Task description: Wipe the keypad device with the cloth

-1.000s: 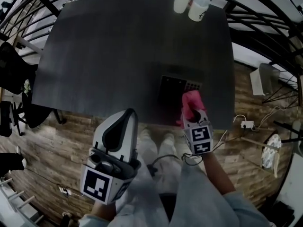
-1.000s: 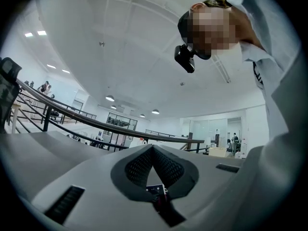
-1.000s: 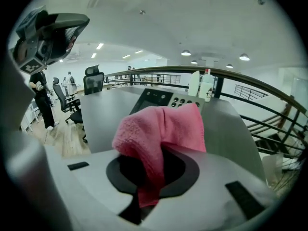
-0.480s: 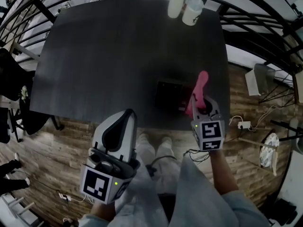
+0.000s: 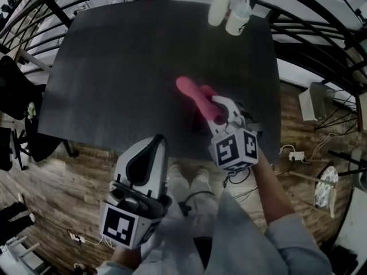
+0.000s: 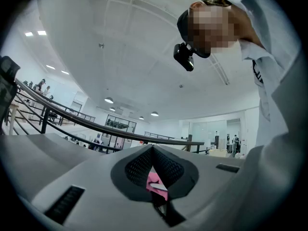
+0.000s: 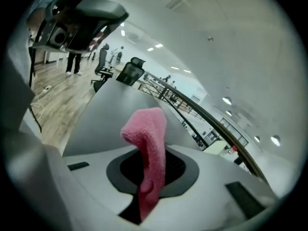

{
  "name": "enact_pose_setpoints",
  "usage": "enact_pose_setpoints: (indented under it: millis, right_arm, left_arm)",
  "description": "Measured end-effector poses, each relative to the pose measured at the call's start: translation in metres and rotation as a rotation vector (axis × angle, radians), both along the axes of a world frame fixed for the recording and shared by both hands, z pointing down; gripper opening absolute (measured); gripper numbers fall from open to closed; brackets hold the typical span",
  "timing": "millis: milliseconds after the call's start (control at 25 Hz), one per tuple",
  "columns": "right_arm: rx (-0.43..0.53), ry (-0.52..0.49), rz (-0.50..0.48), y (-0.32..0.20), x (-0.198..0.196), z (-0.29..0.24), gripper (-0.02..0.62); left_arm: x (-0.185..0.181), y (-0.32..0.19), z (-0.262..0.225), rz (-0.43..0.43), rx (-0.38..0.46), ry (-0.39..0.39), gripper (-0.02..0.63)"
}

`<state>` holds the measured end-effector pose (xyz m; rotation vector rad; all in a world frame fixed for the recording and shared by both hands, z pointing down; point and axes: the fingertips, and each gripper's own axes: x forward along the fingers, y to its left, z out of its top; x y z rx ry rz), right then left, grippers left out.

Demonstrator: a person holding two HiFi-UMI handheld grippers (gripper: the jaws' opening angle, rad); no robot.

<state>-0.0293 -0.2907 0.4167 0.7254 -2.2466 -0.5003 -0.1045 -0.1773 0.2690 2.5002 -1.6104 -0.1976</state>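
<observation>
The right gripper (image 5: 217, 109) was clamped on the pink cloth (image 5: 192, 90), held clear of the dark table (image 5: 126, 67) and probably hiding the keypad device beneath it, while the unneeded left gripper (image 5: 153, 145) waited closed, low beside the person's lap.

Large open-plan office hall: black railing (image 6: 72, 115), recessed ceiling lights (image 6: 109, 100), glass-walled rooms (image 6: 204, 134), swivel chair (image 7: 131, 70), wood-plank floor (image 5: 69, 171), dark worktop (image 5: 143, 62), people (image 6: 234, 141) standing far off.

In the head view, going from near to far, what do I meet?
left claw → right claw → pink cloth held in it → two white bottles at the far edge of the dark table
</observation>
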Motion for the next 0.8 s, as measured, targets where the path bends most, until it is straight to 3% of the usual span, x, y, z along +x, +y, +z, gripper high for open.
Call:
enact_pose_setpoints:
  millis: [120, 320, 560, 800]
  right_arm:
    - [0.009, 0.075, -0.05, 0.003, -0.016, 0.015, 0.041]
    - [-0.009, 0.112, 0.008, -0.005, -0.002, 0.026, 0.041]
    - [-0.048, 0.059, 0.187, -0.022, 0.055, 0.027, 0.041]
    - [-0.145, -0.109, 0.44, -0.029, 0.12, 0.034, 0.041]
  left_arm:
    - [-0.002, 0.002, -0.001, -0.008, 0.001, -0.001, 0.0]
    - [-0.007, 0.002, 0.0, -0.017, -0.004, -0.003, 0.0]
    - [0.003, 0.001, 0.002, 0.019, -0.005, -0.001, 0.0]
    - [0.016, -0.003, 0.004, 0.055, -0.009, 0.002, 0.0]
